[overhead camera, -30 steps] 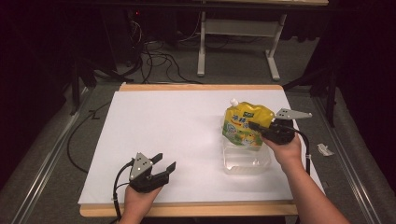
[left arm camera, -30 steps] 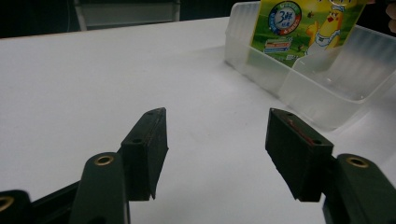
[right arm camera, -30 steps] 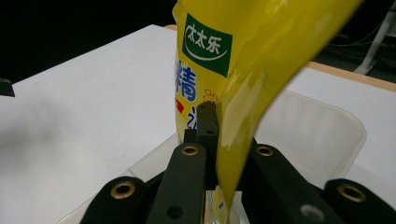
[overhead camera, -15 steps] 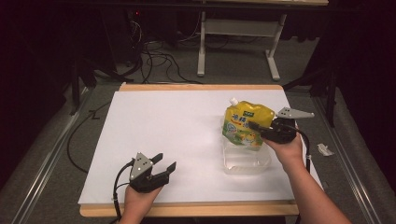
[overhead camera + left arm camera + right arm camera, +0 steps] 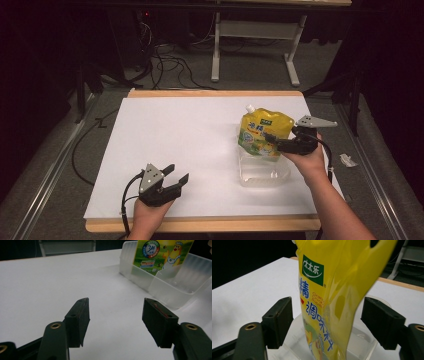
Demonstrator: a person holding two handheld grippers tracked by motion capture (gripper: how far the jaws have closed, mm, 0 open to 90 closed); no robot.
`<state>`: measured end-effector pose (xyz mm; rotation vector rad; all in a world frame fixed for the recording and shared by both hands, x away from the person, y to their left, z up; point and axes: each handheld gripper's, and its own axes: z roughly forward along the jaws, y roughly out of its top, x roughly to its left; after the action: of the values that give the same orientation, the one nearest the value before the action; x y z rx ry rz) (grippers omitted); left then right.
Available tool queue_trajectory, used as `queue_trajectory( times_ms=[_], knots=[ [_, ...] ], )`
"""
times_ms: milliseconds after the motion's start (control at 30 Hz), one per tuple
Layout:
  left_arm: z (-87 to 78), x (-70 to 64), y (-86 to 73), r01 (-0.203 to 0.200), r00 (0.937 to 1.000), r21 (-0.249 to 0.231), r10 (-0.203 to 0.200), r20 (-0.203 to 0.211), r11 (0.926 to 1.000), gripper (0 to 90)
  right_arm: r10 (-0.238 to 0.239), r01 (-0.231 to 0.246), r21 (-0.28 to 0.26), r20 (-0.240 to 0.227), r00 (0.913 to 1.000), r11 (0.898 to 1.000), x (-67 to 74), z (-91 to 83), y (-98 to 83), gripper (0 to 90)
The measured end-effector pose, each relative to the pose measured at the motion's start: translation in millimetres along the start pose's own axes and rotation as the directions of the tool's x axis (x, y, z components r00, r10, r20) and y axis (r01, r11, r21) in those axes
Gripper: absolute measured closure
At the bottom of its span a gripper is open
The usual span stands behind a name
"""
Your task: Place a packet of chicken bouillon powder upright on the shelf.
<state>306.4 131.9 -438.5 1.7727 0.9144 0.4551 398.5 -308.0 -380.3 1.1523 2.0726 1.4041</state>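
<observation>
A yellow stand-up pouch (image 5: 263,134) with a white spout stands upright in a clear plastic container (image 5: 263,176) at the right of the white table. My right gripper (image 5: 274,141) reaches at it from the right. In the right gripper view the pouch (image 5: 332,297) hangs between the two black jaws with a gap on each side. The jaws have just been opening and the right gripper (image 5: 327,315) is open. My left gripper (image 5: 178,179) rests near the front edge at the left, open and empty (image 5: 116,315), facing the container (image 5: 172,291) and pouch (image 5: 160,252).
The white sheet (image 5: 190,140) covers the wooden table (image 5: 200,223) between the two hands. Black cables (image 5: 165,55) and a grey table frame (image 5: 250,30) lie on the floor beyond the far edge. A scrap of paper (image 5: 347,160) lies off the right edge.
</observation>
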Motion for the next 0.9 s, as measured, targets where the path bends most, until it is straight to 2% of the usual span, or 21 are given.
queue_trajectory(
  times_ms=[333,467,700,900],
  knots=[
    [0.9,-1.0,-0.2,-0.006,1.0,0.002,0.006,0.002,1.0,39.4,0.005,-0.005,0.009,0.0,1.0,1.0,2.4,-9.6,-0.3,18.5],
    [1.0,-1.3,-0.3,-0.006,1.0,0.001,0.006,0.003,1.0,39.3,-0.002,0.002,0.006,0.013,0.9999,1.0,3.7,-15.7,-2.3,17.5],
    [1.2,-3.3,-0.2,-0.011,0.9999,0.002,0.011,0.01,0.9999,38.9,0.007,-0.007,-0.004,0.039,0.9992,1.0,5.1,-31.6,-8.4,16.1],
    [1.9,-5.8,-0.1,-0.018,0.9997,0.007,0.018,0.019,0.9998,38.7,0.004,-0.004,-0.006,0.058,0.9983,1.0,12.3,-48.4,-18.5,16.0]
  ],
)
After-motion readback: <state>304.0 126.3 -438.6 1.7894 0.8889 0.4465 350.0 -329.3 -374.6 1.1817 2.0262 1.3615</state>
